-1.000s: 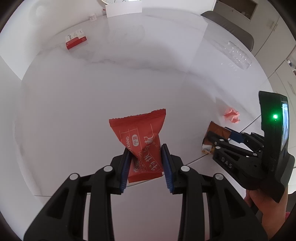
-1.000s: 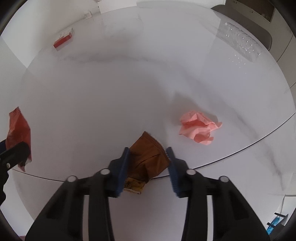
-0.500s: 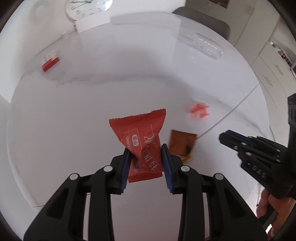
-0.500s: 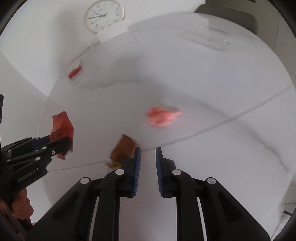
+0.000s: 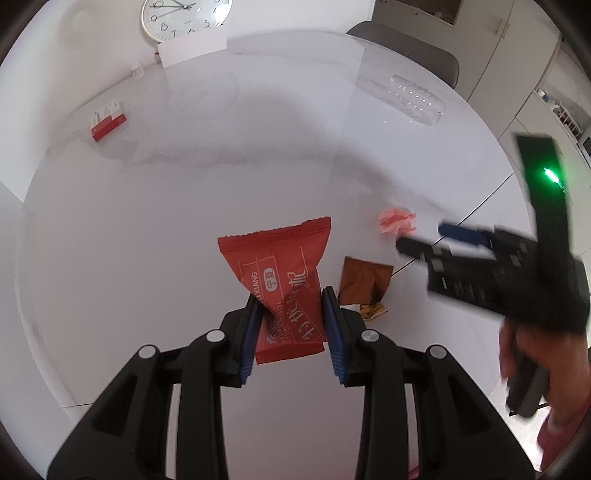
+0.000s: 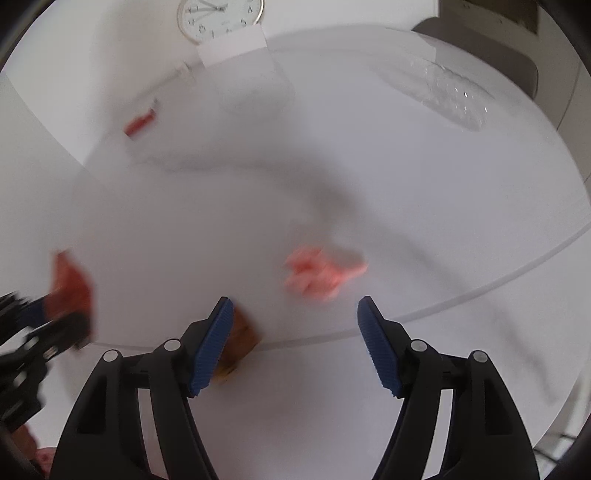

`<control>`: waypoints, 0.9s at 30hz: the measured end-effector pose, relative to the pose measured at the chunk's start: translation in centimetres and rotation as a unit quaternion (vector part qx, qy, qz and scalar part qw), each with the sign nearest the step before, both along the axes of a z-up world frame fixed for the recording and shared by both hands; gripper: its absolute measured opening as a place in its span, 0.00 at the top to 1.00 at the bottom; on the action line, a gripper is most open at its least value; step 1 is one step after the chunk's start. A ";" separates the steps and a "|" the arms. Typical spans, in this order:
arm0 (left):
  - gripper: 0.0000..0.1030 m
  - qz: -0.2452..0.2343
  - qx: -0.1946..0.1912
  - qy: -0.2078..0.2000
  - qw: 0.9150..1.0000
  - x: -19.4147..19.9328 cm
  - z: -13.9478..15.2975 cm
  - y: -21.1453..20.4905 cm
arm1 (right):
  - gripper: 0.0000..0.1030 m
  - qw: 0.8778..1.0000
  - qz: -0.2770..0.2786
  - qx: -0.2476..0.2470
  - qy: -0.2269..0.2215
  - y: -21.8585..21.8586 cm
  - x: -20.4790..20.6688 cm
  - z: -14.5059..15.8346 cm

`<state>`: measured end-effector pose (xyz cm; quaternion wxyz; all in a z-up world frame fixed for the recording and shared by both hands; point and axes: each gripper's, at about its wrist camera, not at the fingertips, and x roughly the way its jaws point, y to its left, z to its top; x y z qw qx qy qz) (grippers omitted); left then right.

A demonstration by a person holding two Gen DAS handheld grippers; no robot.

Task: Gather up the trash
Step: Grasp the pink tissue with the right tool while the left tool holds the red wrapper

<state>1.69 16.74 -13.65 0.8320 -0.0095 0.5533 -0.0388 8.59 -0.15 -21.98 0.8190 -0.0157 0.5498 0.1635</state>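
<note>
My left gripper point(image 5: 291, 299) is shut on a red snack packet point(image 5: 280, 273) and holds it above the white table point(image 5: 147, 221). A brown wrapper point(image 5: 364, 284) lies at the table's near edge, just right of it. Further right, a crumpled pink paper point(image 5: 397, 220) lies on the table. In the right wrist view, my right gripper point(image 6: 295, 310) hangs blurred above the edge, its jaws opening wide with nothing between them. The pink paper point(image 6: 317, 275) lies beyond its tips. The brown wrapper point(image 6: 243, 336) shows behind its left finger.
A small red and white box point(image 5: 108, 122) lies at the far left of the table. At the far right lies a clear plastic bottle point(image 5: 417, 98). A clock point(image 5: 184, 14) leans on the wall behind, and a grey chair point(image 5: 406, 51) stands past the table. A hand point(image 5: 532, 354) holds the right gripper.
The brown wrapper left the right jaws and now lies at the table's edge. Those jaws shut empty, then spread wide as the gripper swung right. The left gripper kept the red packet.
</note>
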 end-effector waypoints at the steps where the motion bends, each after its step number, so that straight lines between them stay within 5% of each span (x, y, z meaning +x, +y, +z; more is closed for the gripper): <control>1: 0.69 0.000 -0.002 0.001 1.000 0.0 -0.2 0.3 | 0.32 1.000 0.005 -0.014 0.004 0.2 0.8 -0.5; 5: 0.69 0.000 -0.006 0.005 1.000 0.5 -0.7 1.0 | 0.33 0.998 0.040 -0.049 0.013 1.1 2.6 -2.0; 7: 0.69 0.000 -0.006 0.005 1.000 0.8 -0.8 1.3 | 0.46 0.994 0.069 -0.077 0.015 1.9 2.8 -2.6; 12: 0.69 0.000 -0.010 0.004 1.000 1.3 -1.1 1.4 | 0.59 0.990 0.091 -0.104 0.009 2.4 2.5 -2.8; 21: 0.69 -0.015 -0.004 0.003 1.000 1.2 -0.7 0.0 | 0.66 1.000 0.022 -0.015 0.007 -1.8 1.0 -0.2; 27: 0.69 -0.059 -0.003 -0.002 0.998 0.4 0.0 -4.0 | 0.66 0.996 -0.062 0.055 -0.011 -10.4 -6.5 4.1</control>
